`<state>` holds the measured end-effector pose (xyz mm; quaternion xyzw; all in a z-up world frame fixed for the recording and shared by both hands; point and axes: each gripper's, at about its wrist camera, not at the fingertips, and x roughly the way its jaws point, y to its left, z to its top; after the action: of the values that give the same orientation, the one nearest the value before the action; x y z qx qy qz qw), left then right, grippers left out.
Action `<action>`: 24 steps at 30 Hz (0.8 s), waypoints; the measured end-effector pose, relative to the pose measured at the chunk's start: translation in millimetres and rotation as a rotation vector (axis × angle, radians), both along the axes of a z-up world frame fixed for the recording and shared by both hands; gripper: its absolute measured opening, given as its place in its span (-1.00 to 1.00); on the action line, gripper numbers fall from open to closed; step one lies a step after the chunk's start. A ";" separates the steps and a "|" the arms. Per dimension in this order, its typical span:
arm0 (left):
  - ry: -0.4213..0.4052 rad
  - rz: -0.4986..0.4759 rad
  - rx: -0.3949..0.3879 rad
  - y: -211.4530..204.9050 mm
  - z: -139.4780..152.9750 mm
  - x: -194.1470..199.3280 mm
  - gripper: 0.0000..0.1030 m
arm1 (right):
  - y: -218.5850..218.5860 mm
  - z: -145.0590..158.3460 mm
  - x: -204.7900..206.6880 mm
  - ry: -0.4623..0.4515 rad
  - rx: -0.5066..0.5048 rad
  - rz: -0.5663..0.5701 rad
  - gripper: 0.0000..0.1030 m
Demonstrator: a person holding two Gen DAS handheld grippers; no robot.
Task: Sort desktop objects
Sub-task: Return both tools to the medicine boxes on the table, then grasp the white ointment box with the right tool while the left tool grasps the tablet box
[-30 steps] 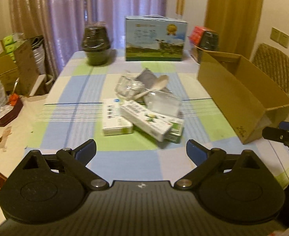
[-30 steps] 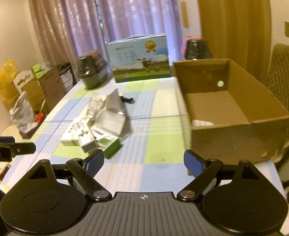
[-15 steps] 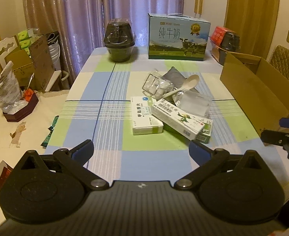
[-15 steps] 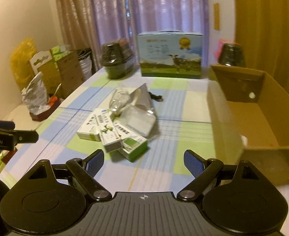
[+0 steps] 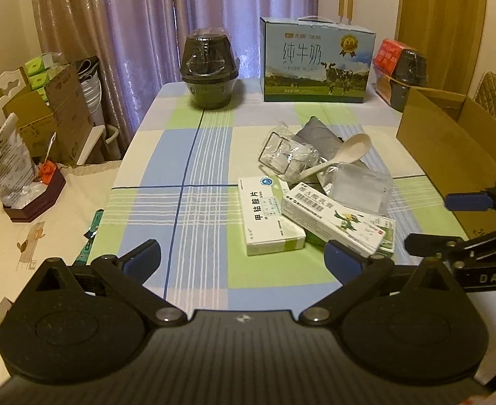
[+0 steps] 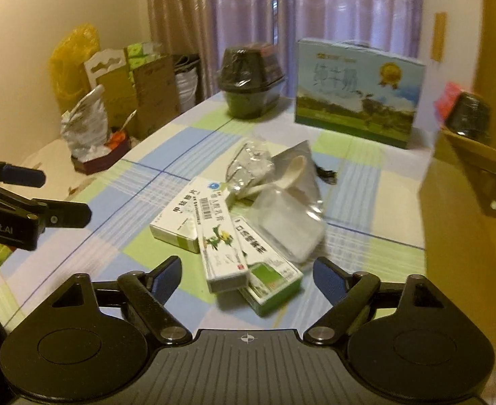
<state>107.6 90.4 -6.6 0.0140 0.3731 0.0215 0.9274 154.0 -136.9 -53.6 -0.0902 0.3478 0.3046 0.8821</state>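
Both grippers, left gripper (image 5: 242,253) and right gripper (image 6: 248,273), are closing in on the box pile (image 6: 227,236) mid-frame, fingers spread and empty, approaching for a first grab.

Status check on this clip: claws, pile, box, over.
Left claw open, empty, above table. Right claw open, empty, over the boxes. Pile untouched: spoon lying on the bags. Cardboard box at right, path clear.

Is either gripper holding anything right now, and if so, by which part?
Nothing is held. The left gripper and the right gripper are both open above the checked tablecloth, short of the pile of white medicine boxes.
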 end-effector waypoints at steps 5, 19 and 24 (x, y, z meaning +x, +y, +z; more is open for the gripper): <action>0.017 -0.004 -0.008 6.3 -12.8 19.9 0.96 | 21.1 -18.3 21.9 0.022 -0.042 0.046 0.28; 0.031 0.006 -0.069 21.1 -50.0 66.9 0.95 | 57.9 -55.9 53.0 0.049 -0.118 0.149 -0.18; 0.050 0.000 -0.090 22.9 -64.8 71.9 0.94 | 56.4 -60.7 55.2 0.031 -0.119 0.129 -0.31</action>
<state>179.5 113.2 -71.4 -0.0272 0.3969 0.0042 0.9175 209.3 -80.6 -114.3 -0.1598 0.3721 0.3411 0.8483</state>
